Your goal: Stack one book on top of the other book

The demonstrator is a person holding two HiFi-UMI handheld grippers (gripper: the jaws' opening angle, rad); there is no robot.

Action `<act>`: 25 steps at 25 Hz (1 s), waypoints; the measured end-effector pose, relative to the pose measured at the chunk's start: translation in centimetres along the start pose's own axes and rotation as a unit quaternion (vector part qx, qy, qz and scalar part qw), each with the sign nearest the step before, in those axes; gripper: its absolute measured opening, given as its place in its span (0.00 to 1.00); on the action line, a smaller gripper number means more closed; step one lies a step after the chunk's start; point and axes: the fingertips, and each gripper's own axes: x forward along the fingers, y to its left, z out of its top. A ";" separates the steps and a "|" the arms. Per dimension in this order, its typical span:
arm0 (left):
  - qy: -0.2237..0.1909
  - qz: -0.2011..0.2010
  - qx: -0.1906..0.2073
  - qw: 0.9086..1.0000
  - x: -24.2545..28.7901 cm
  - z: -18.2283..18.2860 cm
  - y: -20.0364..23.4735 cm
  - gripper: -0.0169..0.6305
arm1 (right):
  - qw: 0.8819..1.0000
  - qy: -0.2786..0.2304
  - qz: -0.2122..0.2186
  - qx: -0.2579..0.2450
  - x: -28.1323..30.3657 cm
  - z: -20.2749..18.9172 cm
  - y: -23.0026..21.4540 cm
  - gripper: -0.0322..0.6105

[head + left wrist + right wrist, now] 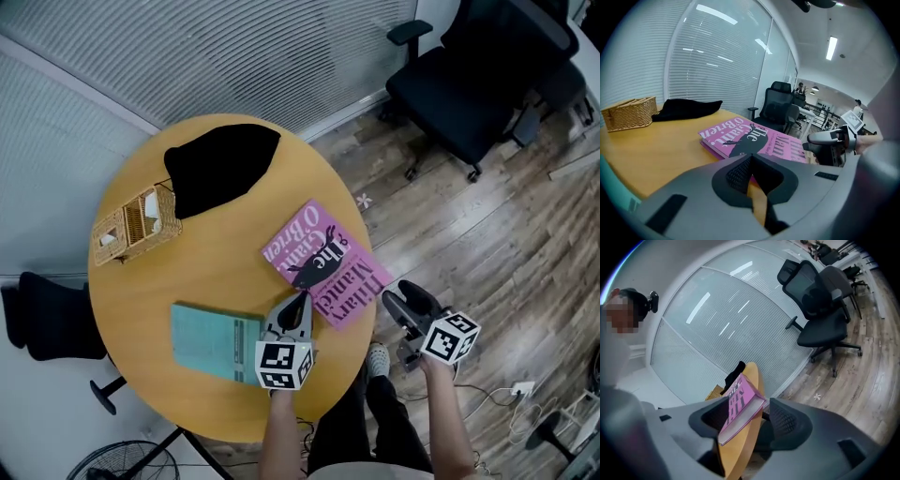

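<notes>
A pink book lies face up on the round wooden table, near its right edge. To its left, apart from it, lies a teal book. My left gripper is shut and empty, its tips just over the pink book's near edge. The right gripper hangs off the table's right rim beside the pink book's corner. In the right gripper view its jaws stand open with the pink book's edge between them, and the right pad is clear of it.
A black cloth and a wicker basket sit at the table's far left. A black office chair stands on the wood floor at upper right. Another dark chair and a fan are at the left.
</notes>
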 end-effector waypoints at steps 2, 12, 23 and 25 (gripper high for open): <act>0.004 -0.002 0.002 1.000 0.1 0.0 -0.1 0.07 | 1.000 0.003 0.012 0.029 0.9 -0.3 -0.1 0.51; 0.018 -0.046 0.000 0.999 0.9 0.1 -2.0 0.07 | 0.989 -0.020 0.037 0.143 3.4 0.1 -1.8 0.50; 0.033 -0.053 0.013 0.998 1.0 -0.1 -2.9 0.07 | 0.989 -0.039 0.041 0.137 2.9 1.7 0.4 0.35; 0.029 -0.050 0.002 0.998 0.8 0.0 -2.8 0.07 | 0.989 -0.041 0.044 0.137 2.6 2.0 0.9 0.33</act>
